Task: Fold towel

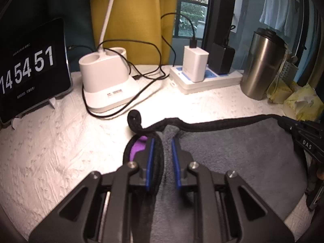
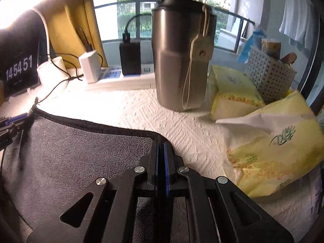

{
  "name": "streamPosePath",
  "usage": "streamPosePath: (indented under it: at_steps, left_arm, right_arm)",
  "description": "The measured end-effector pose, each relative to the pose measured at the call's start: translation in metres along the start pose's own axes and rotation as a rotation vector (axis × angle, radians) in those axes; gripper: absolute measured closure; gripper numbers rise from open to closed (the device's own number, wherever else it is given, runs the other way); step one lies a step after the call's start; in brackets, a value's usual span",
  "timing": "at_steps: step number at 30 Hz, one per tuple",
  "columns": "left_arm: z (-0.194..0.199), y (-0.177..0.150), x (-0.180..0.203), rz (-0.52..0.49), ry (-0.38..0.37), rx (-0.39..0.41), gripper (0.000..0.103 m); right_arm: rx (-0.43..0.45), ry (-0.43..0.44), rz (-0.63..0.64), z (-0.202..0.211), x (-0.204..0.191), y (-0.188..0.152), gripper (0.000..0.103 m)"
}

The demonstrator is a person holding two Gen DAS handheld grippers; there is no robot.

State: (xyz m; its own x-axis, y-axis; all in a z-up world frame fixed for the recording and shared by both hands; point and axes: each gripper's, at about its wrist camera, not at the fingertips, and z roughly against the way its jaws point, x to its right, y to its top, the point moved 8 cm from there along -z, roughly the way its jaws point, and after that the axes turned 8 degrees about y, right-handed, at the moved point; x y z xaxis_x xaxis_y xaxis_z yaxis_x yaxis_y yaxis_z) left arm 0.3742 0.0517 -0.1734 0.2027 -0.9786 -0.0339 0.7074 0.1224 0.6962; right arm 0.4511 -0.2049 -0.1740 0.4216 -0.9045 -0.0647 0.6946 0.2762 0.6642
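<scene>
The grey towel (image 2: 66, 151) with its black border lies spread on the white desk (image 1: 50, 151). At its far right corner the right gripper (image 2: 161, 154) has its jaws closed on the border. The left gripper (image 1: 162, 156) stands at the far left corner with its jaws a little apart; the edge seems to curl around the left finger, though this is hard to see. Behind the towel stand a steel cup (image 2: 180, 60), a yellow tissue pack (image 2: 273, 158), a power strip (image 1: 204, 81) and a clock screen (image 1: 30, 68).
</scene>
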Motion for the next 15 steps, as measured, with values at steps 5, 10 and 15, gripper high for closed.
streamPosePath:
  at_steps: [5, 10, 15]
  left_arm:
    - [-0.015, -0.006, 0.001, 0.001, -0.004, -0.071, 0.082]
    - [-0.017, -0.005, -0.001, 0.014, -0.004, -0.093, 0.078]
    - [-0.012, -0.003, -0.004, 0.022, 0.007, -0.077, 0.070]
  right_arm:
    - [-0.031, 0.001, -0.016, -0.006, 0.003, -0.002, 0.097]
    - [-0.050, 0.009, -0.031, -0.010, 0.004, -0.004, 0.094]
    - [-0.049, 0.009, -0.043, -0.008, 0.004, -0.004, 0.075]
